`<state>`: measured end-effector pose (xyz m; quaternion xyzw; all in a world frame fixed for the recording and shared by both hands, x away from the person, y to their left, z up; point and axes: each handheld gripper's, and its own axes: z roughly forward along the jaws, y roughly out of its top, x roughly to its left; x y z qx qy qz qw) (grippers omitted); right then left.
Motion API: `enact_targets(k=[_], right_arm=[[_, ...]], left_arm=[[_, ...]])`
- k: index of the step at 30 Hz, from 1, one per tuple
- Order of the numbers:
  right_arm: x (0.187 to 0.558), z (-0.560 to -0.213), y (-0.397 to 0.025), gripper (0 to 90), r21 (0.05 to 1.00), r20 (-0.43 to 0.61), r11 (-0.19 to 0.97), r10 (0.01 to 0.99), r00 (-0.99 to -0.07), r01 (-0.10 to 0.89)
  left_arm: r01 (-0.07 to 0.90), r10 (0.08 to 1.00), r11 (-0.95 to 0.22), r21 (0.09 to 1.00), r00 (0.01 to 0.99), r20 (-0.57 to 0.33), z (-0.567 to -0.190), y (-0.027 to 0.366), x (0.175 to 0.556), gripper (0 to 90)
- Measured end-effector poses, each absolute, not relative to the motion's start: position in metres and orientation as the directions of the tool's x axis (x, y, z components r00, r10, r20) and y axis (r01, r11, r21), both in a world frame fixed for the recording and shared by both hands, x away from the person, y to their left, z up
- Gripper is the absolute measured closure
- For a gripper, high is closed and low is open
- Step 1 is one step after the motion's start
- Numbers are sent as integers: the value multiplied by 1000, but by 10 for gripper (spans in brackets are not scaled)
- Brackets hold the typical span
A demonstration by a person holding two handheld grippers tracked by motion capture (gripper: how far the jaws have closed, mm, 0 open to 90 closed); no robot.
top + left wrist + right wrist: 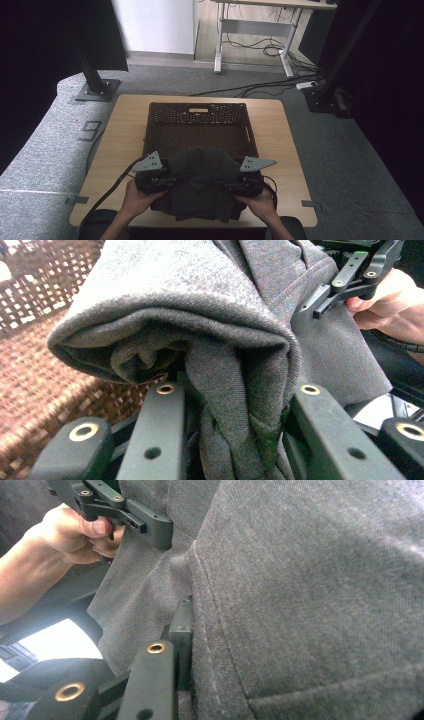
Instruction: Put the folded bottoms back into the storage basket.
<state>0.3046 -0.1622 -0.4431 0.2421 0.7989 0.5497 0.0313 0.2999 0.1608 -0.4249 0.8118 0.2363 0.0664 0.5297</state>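
A dark grey folded garment (200, 180) hangs over the front of the wooden table (125, 130), its top edge over the near rim of a brown wicker basket (197, 106). My left gripper (172, 180) is shut on the garment's left side, and my right gripper (227, 186) is shut on its right side. In the left gripper view, bunched layers of the garment (200, 300) are pinched between my left gripper (235, 405). In the right gripper view the garment (310, 580) drapes over my right gripper (210, 630) and hides one jaw.
The basket's inside looks bare. Bare tabletop lies on both sides of it. On the grey carpet behind the table are a black stand base (97, 90) at the left, another base (325, 100) at the right, and a desk frame with cables (260, 45).
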Motion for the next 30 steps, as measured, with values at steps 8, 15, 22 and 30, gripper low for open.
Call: enact_targets(k=[8, 15, 22, 30], right_arm=[[319, -415, -162, 603, 905, 187, 277, 425, -886, 324], [336, -390, -161, 603, 913, 165, 273, 429, -888, 302], [357, -369, -157, 603, 921, 135, 276, 440, -888, 276], [387, -354, -149, 603, 927, 87, 283, 473, -877, 245]], left_arm=[[294, 457, -310, 904, 880, -130, -398, 161, 315, 702], [282, 463, -297, 912, 878, -121, -375, 162, 331, 702], [270, 477, -291, 918, 872, -105, -354, 165, 353, 702], [255, 489, -289, 923, 868, -86, -340, 168, 384, 701]])
